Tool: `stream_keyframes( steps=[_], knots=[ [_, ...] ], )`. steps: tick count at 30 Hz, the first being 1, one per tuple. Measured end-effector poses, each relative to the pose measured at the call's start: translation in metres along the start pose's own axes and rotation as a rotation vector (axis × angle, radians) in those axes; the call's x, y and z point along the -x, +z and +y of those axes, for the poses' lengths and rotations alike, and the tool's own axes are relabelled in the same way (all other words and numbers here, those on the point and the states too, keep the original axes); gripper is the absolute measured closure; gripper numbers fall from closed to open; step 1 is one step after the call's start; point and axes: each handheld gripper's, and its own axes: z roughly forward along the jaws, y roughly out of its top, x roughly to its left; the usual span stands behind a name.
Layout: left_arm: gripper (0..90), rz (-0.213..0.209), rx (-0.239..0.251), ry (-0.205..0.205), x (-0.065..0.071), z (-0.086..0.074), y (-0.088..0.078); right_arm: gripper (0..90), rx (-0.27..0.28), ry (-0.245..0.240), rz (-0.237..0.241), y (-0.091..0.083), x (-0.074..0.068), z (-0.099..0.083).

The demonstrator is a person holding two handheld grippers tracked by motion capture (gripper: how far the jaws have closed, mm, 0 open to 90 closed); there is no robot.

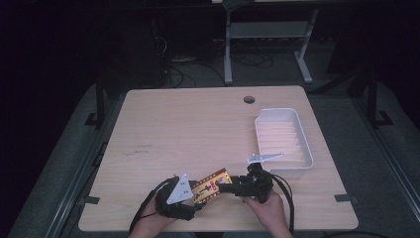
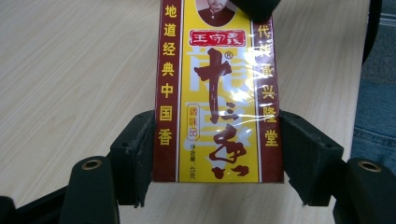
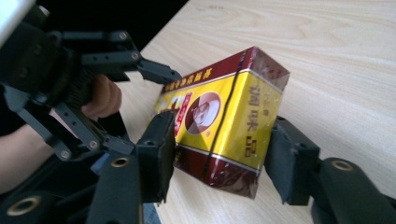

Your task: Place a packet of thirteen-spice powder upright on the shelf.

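Two hand-held grippers share one red-and-yellow seasoning box (image 1: 211, 186) above the bench (image 1: 188, 124): left hand-held gripper (image 2: 217, 140) clamps it, right hand-held gripper (image 3: 217, 156) half-closed around its end, seemingly for a handover.

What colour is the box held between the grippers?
Yellow box with dark red borders; the left gripper view shows it best.

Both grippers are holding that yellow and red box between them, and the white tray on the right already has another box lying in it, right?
Not quite. The white tray is empty, as the high view shows. The rest holds: the left gripper and right gripper both hold the yellow and red box.
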Motion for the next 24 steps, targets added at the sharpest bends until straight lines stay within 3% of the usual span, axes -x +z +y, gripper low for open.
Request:
stream_keyframes(
  steps=[6, 14, 15, 24],
  knots=[
    [32.4, 0.001, -0.015, 0.015, 0.002, 0.000, 0.003, 56.8, 0.047, 0.007, 0.059, -0.006, -0.002, 0.001],
    [27.9, -0.003, -0.012, 0.038, 0.005, 0.003, 0.006, 64.1, 0.045, -0.031, 0.058, -0.010, -0.013, 0.004],
    [27.7, -0.004, -0.007, 0.037, 0.005, 0.003, 0.006, 66.1, 0.050, -0.036, 0.075, -0.010, -0.014, 0.005],
    [27.1, -0.044, 0.022, 0.000, 0.001, 0.003, 0.005, 67.3, 0.039, -0.125, 0.042, -0.016, -0.026, 0.011]
  ],
)
